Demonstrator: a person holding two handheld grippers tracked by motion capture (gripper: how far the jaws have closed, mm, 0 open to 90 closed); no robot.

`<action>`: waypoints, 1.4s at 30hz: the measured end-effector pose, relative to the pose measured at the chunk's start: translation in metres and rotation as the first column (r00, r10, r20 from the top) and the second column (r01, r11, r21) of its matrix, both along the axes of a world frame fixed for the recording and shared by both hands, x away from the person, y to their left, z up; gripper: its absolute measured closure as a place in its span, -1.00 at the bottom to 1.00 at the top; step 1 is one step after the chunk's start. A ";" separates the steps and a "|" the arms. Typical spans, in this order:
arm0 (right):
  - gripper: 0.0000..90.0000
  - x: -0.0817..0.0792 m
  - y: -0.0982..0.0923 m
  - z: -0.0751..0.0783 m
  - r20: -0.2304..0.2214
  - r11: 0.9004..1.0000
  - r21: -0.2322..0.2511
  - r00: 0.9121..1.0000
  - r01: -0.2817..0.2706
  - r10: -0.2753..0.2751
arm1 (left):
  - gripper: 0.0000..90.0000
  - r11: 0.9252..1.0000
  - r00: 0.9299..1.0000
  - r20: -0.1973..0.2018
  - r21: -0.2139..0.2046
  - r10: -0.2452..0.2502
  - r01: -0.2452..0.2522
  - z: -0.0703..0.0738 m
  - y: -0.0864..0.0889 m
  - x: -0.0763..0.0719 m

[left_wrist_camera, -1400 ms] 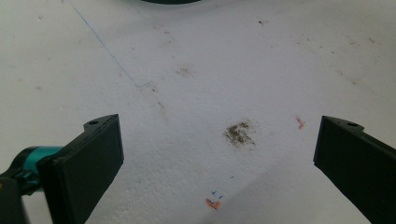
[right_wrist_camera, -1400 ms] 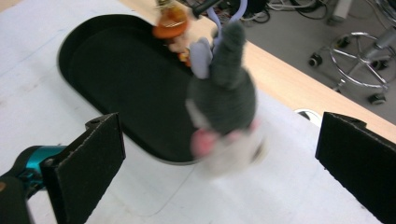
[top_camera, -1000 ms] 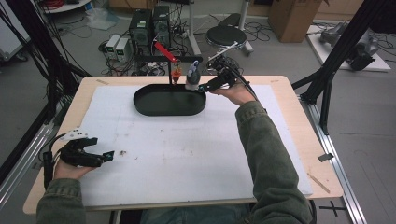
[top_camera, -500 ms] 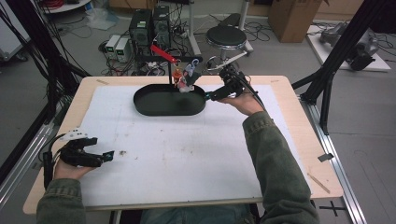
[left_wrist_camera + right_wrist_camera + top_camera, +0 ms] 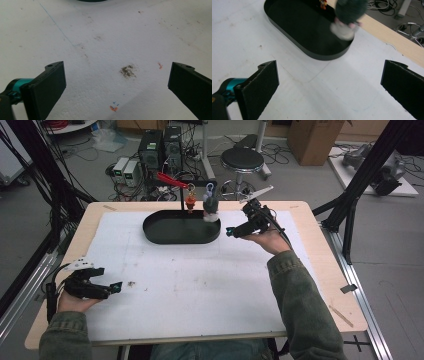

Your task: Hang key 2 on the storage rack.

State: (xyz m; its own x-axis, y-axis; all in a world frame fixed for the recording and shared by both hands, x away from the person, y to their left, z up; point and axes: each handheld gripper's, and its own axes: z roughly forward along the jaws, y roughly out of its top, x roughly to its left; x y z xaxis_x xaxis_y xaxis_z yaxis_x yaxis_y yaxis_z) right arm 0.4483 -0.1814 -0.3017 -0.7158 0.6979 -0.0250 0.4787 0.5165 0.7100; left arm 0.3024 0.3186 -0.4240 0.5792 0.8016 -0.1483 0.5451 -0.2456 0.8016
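A black oval tray [image 5: 165, 232] lies at the back of the white mat. Over its far rim, a black stand [image 5: 181, 196] carries a small orange charm [image 5: 190, 202] and a grey and white plush toy [image 5: 211, 210], both hanging. My right gripper [image 5: 231, 231] is open, just right of the tray and apart from the plush. In the right gripper view, the tray [image 5: 307, 30], the blurred plush [image 5: 348, 15] and the charm [image 5: 323, 3] lie ahead of the empty right gripper [image 5: 329, 85]. My left gripper [image 5: 116, 287] rests open at the front left, with nothing in the left gripper [image 5: 117, 85].
The white mat [image 5: 200, 290] covers most of the wooden table [image 5: 320, 285]. A dark smudge [image 5: 128, 71] marks the mat ahead of the left gripper. A red object [image 5: 172, 180] sits on top of the stand. Computers, cables and a stool stand beyond the far edge.
My right gripper has drawn back to the right and toward the person, away from the plush, which now hangs free on the stand. The left gripper has not moved.
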 end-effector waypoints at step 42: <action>-0.99 -0.042 -0.062 -0.051 0.013 0.992 0.069 0.995 0.102 -0.104 | -0.95 1.000 1.000 -0.005 -0.002 0.000 0.000 -0.001 0.000 0.000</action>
State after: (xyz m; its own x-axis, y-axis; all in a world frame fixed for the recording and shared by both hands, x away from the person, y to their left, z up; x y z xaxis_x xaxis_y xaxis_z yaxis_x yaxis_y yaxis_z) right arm 0.4067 -0.2435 -0.3525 -0.6399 0.7683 0.0137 0.5144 0.4150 0.7504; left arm 0.3023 0.3185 -0.4246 0.5786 0.8012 -0.1526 0.5491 -0.2442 0.7993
